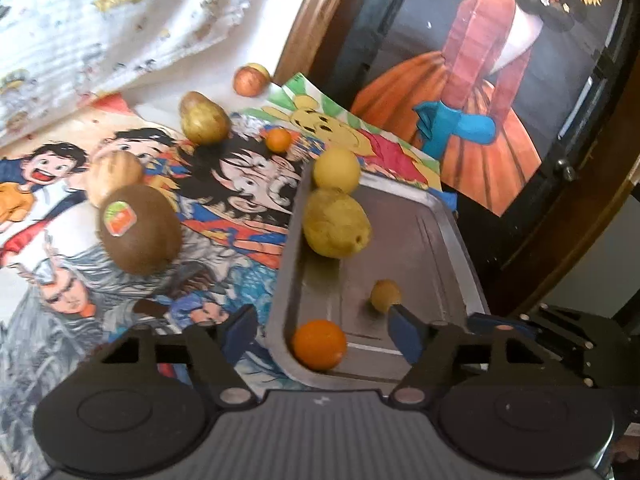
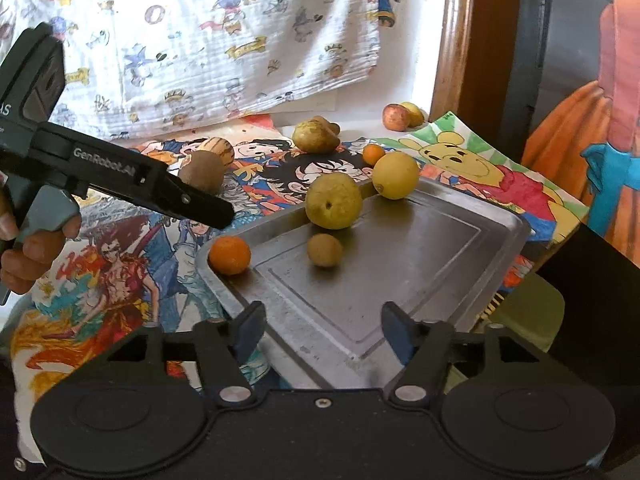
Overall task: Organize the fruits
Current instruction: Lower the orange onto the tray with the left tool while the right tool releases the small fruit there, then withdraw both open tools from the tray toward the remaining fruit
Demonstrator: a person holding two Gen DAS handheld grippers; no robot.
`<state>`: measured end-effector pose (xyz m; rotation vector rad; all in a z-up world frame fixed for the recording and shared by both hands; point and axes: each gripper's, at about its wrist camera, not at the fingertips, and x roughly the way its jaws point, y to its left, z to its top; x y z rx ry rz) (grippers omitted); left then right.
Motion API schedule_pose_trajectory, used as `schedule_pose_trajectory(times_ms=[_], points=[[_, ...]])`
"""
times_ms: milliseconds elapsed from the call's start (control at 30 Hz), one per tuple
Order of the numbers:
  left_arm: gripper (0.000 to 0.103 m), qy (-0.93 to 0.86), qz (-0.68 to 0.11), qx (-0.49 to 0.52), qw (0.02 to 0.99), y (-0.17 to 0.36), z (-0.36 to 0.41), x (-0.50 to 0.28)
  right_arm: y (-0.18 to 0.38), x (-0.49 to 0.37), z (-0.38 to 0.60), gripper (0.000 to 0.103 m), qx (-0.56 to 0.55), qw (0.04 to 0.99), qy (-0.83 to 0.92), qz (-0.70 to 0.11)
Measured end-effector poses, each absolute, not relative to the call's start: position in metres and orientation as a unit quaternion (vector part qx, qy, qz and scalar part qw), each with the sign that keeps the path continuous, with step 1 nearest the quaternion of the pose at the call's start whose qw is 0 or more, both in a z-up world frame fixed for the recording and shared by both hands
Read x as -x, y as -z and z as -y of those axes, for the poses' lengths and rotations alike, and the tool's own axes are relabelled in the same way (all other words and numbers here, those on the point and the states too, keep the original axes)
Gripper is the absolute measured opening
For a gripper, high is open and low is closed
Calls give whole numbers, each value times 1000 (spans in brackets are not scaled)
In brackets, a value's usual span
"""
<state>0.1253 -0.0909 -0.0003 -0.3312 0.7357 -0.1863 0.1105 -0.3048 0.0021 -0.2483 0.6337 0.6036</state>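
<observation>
Both tongs are spread wide with nothing between them. The right gripper (image 2: 322,330) hangs over the near corner of the metal tray (image 2: 400,280). The left gripper (image 1: 320,330) is over the tray's edge, right by a small orange (image 1: 319,344) sitting in the corner. A tiny brown fruit (image 2: 325,249), a yellow-green pear (image 2: 334,200) and a lemon (image 2: 395,175) are in the tray too. Farther back, on the cartoon cloth (image 1: 224,184), lie a kiwi (image 1: 140,229), another pear (image 1: 204,118), a tiny orange (image 1: 278,140) and an apple (image 1: 251,80).
</observation>
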Motion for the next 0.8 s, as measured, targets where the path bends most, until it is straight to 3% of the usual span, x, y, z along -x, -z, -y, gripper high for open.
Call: schedule_pose_trajectory(times_ms=[167, 267, 800], points=[[97, 66, -349, 165, 920, -10, 78, -110, -11, -94, 304, 92, 96, 903, -277, -315], [102, 57, -346, 160, 923, -16, 72, -99, -14, -85, 302, 99, 77, 904, -264, -327], [102, 4, -379, 103, 920, -20, 46, -47, -15, -36, 266, 102, 38, 890, -201, -408]])
